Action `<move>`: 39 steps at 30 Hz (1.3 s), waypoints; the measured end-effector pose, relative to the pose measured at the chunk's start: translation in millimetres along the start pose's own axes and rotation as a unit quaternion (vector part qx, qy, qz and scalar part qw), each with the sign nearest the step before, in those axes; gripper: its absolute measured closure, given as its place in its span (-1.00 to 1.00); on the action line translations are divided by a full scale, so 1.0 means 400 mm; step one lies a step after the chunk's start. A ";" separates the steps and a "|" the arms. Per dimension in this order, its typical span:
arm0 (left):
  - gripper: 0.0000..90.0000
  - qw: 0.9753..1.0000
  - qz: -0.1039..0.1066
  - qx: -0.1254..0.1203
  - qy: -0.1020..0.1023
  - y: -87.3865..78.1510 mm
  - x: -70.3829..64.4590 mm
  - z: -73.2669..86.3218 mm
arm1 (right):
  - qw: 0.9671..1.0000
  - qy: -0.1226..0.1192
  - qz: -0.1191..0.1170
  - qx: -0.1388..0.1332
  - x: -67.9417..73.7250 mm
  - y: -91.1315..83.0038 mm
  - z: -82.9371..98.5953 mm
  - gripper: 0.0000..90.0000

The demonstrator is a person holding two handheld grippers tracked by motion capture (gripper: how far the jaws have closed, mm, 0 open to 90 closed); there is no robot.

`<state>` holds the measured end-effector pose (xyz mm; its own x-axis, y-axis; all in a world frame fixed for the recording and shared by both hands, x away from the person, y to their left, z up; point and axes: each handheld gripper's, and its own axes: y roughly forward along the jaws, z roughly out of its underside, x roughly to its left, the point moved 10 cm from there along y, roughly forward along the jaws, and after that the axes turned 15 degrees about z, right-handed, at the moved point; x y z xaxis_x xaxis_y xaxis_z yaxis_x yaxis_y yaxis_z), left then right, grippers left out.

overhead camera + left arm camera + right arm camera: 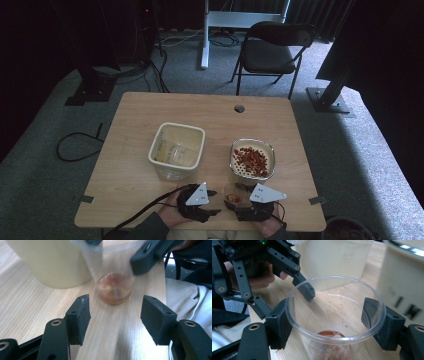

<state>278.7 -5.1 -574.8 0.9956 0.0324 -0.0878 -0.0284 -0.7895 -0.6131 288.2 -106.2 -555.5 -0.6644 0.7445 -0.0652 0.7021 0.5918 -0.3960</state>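
Observation:
A small clear plastic cup with red-brown pieces at its bottom stands at the table's front edge. My right gripper is shut on the cup, one jaw against each side just below the rim. From the left, my left gripper points at the cup with its jaws open and nothing between them. One of the left gripper's fingertips hangs just behind the cup's rim in the right gripper view.
A cream plastic tub with a clear bag inside stands mid-table behind the left gripper. A bowl holding a perforated insert with red dried pieces sits right of the tub. A folding chair stands beyond the table.

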 end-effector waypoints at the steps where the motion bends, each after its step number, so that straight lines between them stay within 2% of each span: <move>1: -0.07 1.000 0.000 -0.002 -0.001 -0.001 -0.002 -0.002 | 1.000 0.001 0.003 -0.001 -0.004 -0.007 -0.002 -0.41; 10: -0.08 1.000 -0.014 -0.017 -0.005 -0.025 0.004 -0.015 | 0.999 0.009 0.044 -0.004 -0.064 -0.085 -0.001 -0.41; 15: -0.10 0.999 -0.031 -0.028 -0.009 -0.059 0.016 -0.026 | 0.998 0.012 0.069 -0.003 -0.103 -0.125 -0.001 -0.41; 22: -0.12 0.997 -0.064 -0.038 -0.012 -0.135 0.036 -0.037 | 0.995 0.002 0.095 0.013 -0.145 -0.160 0.008 -0.41; 23: -0.12 0.997 -0.064 -0.038 -0.012 -0.135 0.036 -0.037 | 0.995 0.006 0.099 0.015 -0.151 -0.168 0.010 -0.40; 24: -0.12 0.996 -0.075 -0.040 -0.011 -0.157 0.041 -0.040 | 0.995 0.006 0.102 0.015 -0.156 -0.173 0.012 -0.40; 29: -0.12 0.994 -0.098 -0.039 -0.020 -0.210 0.056 -0.035 | 0.992 0.020 0.125 0.010 -0.196 -0.201 0.016 -0.40; 34: -0.10 0.993 -0.103 -0.048 -0.030 -0.247 0.056 -0.036 | 0.989 0.029 0.144 0.010 -0.231 -0.221 0.013 -0.39; 39: -0.12 0.993 -0.087 -0.064 -0.041 -0.272 0.043 -0.040 | 0.984 0.040 0.176 0.011 -0.283 -0.241 0.003 -0.39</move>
<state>300.3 71.6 -497.1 0.9735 0.2217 -0.0557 0.1610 -0.8382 -0.5210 295.4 -247.9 -511.2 -0.3584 0.9245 -0.1298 0.8785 0.2870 -0.3819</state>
